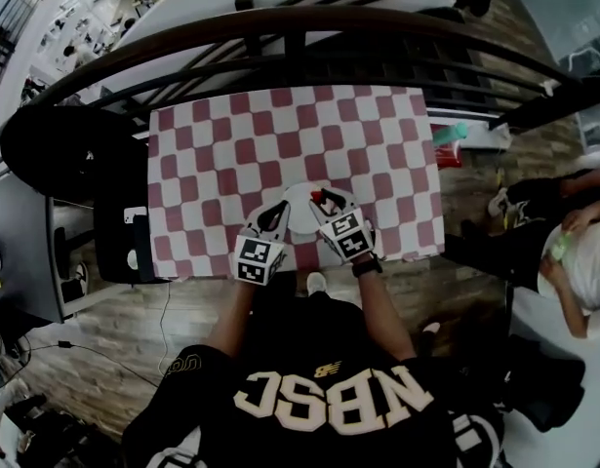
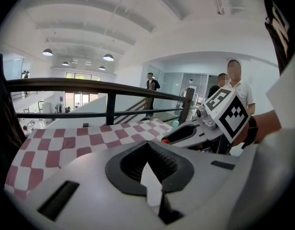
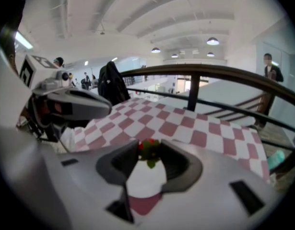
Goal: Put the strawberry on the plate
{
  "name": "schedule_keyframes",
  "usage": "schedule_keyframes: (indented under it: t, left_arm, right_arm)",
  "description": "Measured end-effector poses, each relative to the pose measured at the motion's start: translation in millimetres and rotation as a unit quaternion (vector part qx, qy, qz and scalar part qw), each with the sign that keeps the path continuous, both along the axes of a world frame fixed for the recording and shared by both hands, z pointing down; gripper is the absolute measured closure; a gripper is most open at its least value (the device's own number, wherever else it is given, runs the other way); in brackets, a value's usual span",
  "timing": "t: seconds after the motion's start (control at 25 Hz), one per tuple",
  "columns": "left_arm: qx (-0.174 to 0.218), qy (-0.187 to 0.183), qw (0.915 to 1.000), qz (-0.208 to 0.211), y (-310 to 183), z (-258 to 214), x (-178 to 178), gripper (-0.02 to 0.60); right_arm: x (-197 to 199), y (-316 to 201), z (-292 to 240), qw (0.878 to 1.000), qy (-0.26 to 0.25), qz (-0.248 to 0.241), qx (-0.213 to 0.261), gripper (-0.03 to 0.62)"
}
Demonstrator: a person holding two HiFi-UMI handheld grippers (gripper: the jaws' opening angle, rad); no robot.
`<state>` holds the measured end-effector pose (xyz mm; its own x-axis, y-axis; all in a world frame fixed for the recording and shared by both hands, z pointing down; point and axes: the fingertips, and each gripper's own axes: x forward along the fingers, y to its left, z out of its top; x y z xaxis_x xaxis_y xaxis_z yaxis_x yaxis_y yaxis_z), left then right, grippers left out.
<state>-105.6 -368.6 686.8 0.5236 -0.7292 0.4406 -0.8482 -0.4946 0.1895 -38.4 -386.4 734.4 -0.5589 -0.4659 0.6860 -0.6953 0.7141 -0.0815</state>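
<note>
A red-and-white checkered surface (image 1: 212, 164) is set against a dark railing (image 1: 280, 27) in an open hall with a wood floor (image 1: 134, 320). A white plate (image 1: 300, 220) is seen at the near edge. The strawberry (image 3: 148, 149) is clamped between the jaws of the right gripper (image 1: 329, 206), just above the plate. The left gripper (image 2: 147, 147) is held beside it, jaws apparently closed on nothing.
</note>
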Motion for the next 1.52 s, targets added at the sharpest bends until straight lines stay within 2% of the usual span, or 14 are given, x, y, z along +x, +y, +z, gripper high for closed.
schedule_keyframes:
  t: [0.24, 0.52, 0.72, 0.96, 1.28, 1.52]
  left_arm:
    - [-0.039, -0.006, 0.9992, 0.003, -4.2, 36.9, -1.2, 0.568]
    - [-0.069, -0.009, 0.9975, 0.011, -5.2, 59.1, 2.4, 0.568]
    - [-0.084, -0.015, 0.9963, 0.009, -1.2, 70.2, 6.1, 0.568]
    - [-0.075, -0.024, 0.9969, 0.0, 5.1, 83.0, 6.6, 0.568]
    - [-0.073, -0.009, 0.9972, -0.012, -1.8, 51.5, 3.1, 0.568]
    - [-0.009, 0.0, 0.9996, -0.028, -29.7, -4.9, -7.5, 0.568]
  right_arm:
    - [-13.0, 10.4, 60.0, 0.998, 0.029, -0.025, -0.051, 0.445]
    - [-20.0, 22.4, 109.4, 0.993, 0.065, -0.049, -0.087, 0.445]
    - [-20.8, 25.2, 123.5, 0.992, 0.063, -0.057, -0.093, 0.445]
    - [-19.6, 24.9, 136.0, 0.995, 0.047, -0.05, -0.076, 0.444]
    - [-12.9, 13.3, 87.6, 0.997, 0.024, -0.032, -0.059, 0.444]
    - [-10.3, -22.9, 9.2, 0.999, -0.037, 0.006, 0.013, 0.445]
